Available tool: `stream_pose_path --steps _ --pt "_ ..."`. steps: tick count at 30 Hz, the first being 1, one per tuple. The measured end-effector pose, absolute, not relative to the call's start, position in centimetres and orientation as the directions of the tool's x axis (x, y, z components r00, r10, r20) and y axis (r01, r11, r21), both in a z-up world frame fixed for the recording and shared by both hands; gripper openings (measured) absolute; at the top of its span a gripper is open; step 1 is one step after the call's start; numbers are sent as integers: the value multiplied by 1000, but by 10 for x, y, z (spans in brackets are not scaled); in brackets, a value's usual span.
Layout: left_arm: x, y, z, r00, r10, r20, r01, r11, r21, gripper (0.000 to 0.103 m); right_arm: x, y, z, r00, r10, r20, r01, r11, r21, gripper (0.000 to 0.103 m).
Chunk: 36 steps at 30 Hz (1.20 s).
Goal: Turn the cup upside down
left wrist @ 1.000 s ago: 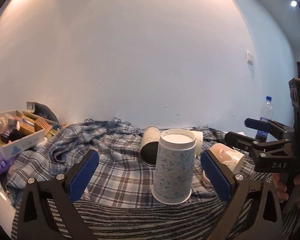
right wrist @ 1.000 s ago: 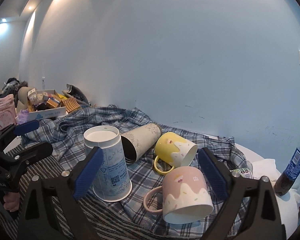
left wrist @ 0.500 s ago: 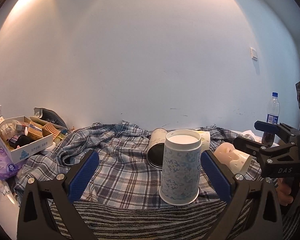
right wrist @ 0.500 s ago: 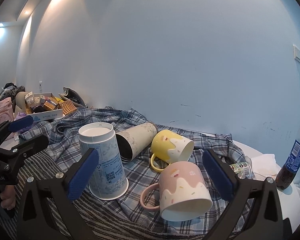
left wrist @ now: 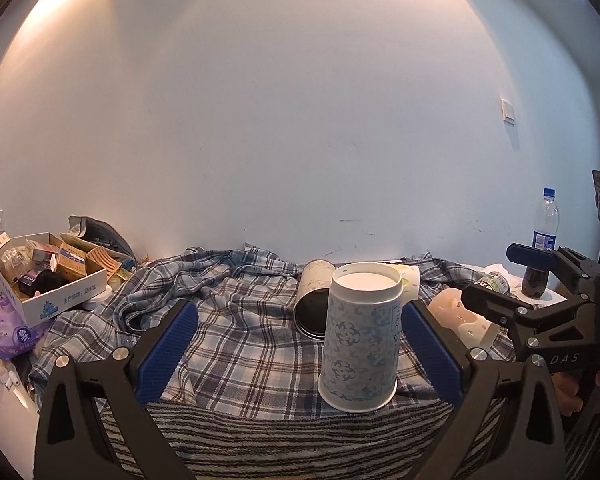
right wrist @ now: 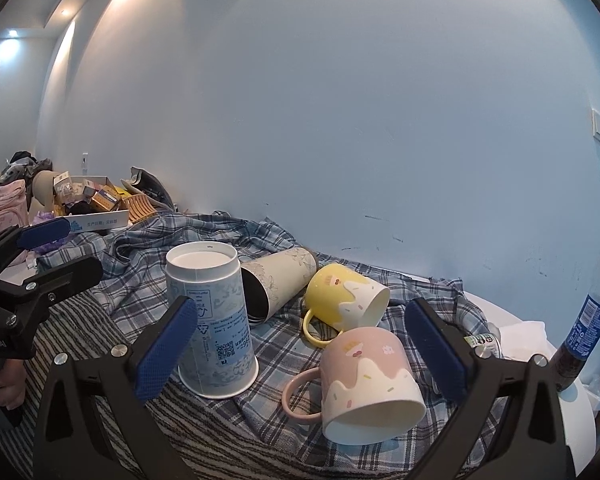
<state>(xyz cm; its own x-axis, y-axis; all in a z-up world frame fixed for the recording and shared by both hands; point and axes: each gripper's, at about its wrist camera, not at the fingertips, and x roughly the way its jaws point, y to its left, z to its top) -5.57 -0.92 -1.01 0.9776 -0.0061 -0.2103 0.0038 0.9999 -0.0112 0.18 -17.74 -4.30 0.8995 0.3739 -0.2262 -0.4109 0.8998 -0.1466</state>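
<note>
A blue-and-white patterned paper cup stands upside down on the plaid cloth, wide rim down; it also shows in the right wrist view. My left gripper is open and empty, and the cup stands just inside its right finger. My right gripper is open and empty, with the cup by its left finger. A pink mug and a yellow mug lie on their sides. A beige cup lies on its side behind the paper cup.
A plaid cloth over a striped towel covers the table. A cardboard box of small items sits at the far left. A cola bottle and a small can stand at the right. A wall is close behind.
Both grippers have drawn back and tilted a little, so the cups sit lower and further right in the left view. The paper cup stays upside down on the cloth.
</note>
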Motion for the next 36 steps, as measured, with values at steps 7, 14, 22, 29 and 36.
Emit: stream_pose_path --steps 7,14,22,29,36 --pt "-55 -12 -10 978 -6 -208 5 1000 -8 103 0 -174 -43 901 371 -224 -410 897 -164 103" --pt "-55 -11 -9 978 -7 -211 3 1000 -18 103 0 -174 -43 900 371 -228 -411 897 -164 103" --pt "-55 -13 -10 978 -8 -210 4 1000 -19 103 -1 -173 -43 902 369 -223 -410 896 -173 103" --pt "-55 -12 -9 978 -9 -210 5 1000 -20 103 -1 -172 -44 902 369 -223 -410 895 -174 103" --pt "-54 -12 -9 977 -4 -212 0 1000 -21 103 0 -173 -44 902 368 -227 -409 896 -172 103"
